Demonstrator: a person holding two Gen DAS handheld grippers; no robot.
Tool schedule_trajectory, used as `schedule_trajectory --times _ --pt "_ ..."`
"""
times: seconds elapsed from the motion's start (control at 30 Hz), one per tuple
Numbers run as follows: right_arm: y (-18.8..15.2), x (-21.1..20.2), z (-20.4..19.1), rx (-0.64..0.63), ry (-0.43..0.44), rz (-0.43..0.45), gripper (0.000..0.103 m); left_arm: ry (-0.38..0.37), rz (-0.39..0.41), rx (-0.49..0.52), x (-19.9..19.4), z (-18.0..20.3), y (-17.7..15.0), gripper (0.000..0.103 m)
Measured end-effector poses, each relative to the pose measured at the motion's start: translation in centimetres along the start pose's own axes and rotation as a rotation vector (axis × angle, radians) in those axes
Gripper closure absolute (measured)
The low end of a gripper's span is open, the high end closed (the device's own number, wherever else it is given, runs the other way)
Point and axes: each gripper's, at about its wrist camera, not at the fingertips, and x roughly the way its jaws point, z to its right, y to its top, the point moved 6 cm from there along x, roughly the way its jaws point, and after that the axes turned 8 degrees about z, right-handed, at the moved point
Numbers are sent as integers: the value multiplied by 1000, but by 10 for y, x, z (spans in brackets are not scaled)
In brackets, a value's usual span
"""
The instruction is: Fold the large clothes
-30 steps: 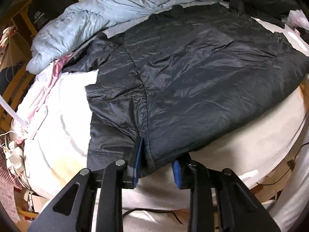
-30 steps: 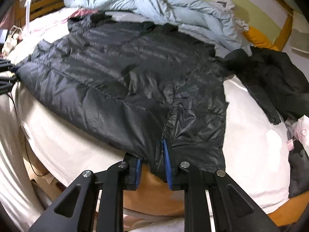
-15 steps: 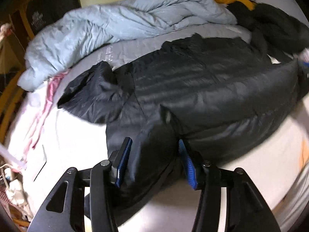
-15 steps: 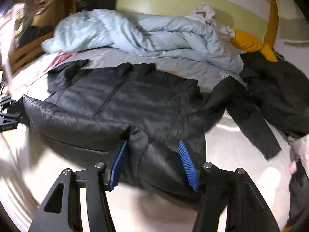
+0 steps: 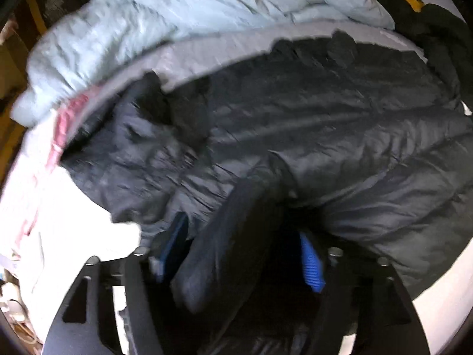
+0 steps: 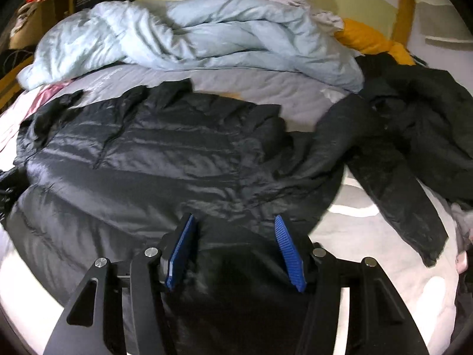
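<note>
Fig.: Black puffer jacket (image 6: 153, 159) lying on the bed (image 6: 348, 230), hem folded up over the body; long axis runs L–R across the bed, parallel to its near edge.

L gripper (image 5: 242, 254): jaws opening, wide apart. A fold of jacket fabric sits between the blue pads (image 5: 310, 263) but pads don't press on it; view is blurred, so contact at the L pad is hard to read. This gripper is over the jacket's L end, near the sleeve (image 5: 142, 136) by the bed's L edge.

R gripper (image 6: 235, 251): jaws opening, about half spread; folded hem lies below and between them, not pinched. It's over the jacket's R end, w/ the R sleeve (image 6: 313, 153) spread toward a second dark coat (image 6: 428, 136) at the bed's R edge.

Pale-blue duvet (image 6: 207, 35) is bunched along the far edge, clear of the jacket.

Judgement: first fold looks laid down. Next fold likely brings the sleeves or ends inward along the long axis; each gripper is nearer its own end, so L takes L sleeve, R takes R sleeve.
</note>
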Motion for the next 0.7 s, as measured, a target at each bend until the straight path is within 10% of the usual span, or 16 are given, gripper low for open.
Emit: schedule_trajectory --times 0.23,0.33,0.43,0.7 --pt "4 -54 26 167 24 149 43 -24 319 -78 -79 -13 21 20" --pt "4 -72 17 196 155 150 16 -85 370 -138 -107 -11 22 12" --pt "-13 -57 -7 203 306 -23 8 -118 312 -118 -104 4 12 5" --pt "-25 -6 -16 124 191 -87 8 -52 92 -105 -17 18 -13 0"
